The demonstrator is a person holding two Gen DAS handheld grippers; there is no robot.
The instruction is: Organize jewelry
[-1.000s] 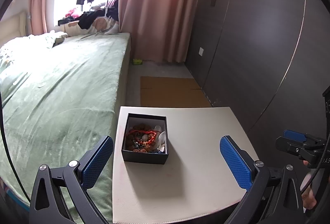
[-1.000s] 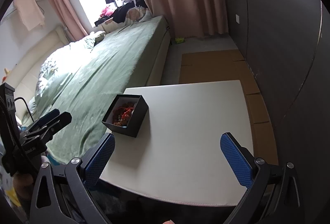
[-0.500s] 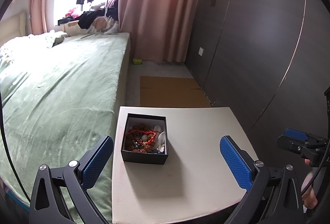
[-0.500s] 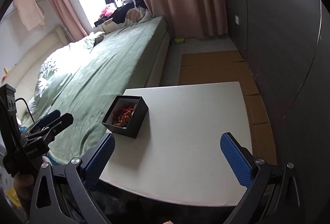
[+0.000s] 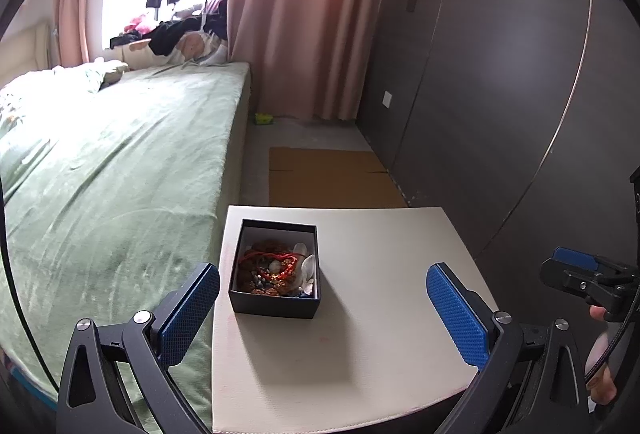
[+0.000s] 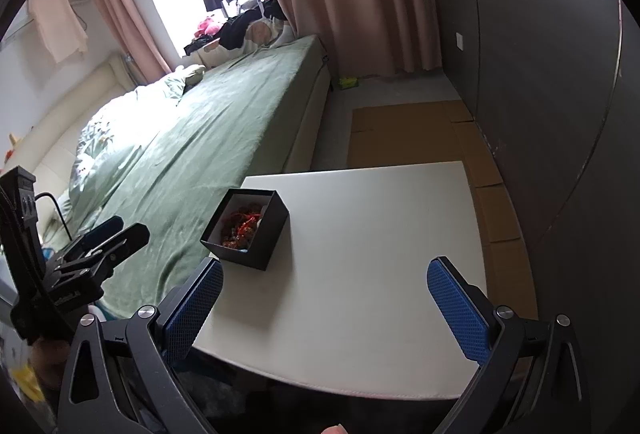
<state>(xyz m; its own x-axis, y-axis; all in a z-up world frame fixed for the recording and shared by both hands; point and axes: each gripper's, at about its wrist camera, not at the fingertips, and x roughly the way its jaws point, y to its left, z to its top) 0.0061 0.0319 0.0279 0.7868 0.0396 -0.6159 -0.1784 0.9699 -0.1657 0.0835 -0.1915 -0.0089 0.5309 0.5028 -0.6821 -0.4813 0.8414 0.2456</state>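
Both grippers spread wide above the table, nothing held.
Left gripper (image 5: 322,308) released, jaws apart; right gripper (image 6: 326,300) likewise; black box (image 5: 276,268) of tangled jewelry (image 5: 276,268) sits on the white table (image 5: 380,334) near its bed-side edge; green bed (image 5: 112,170) beside; pink curtain (image 5: 304,14) beyond.

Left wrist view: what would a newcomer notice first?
The black box near the left edge of the white table, open and heaped with tangled red and beaded jewelry. Then the left hand-held gripper, wide open short of it, and the green bed alongside.
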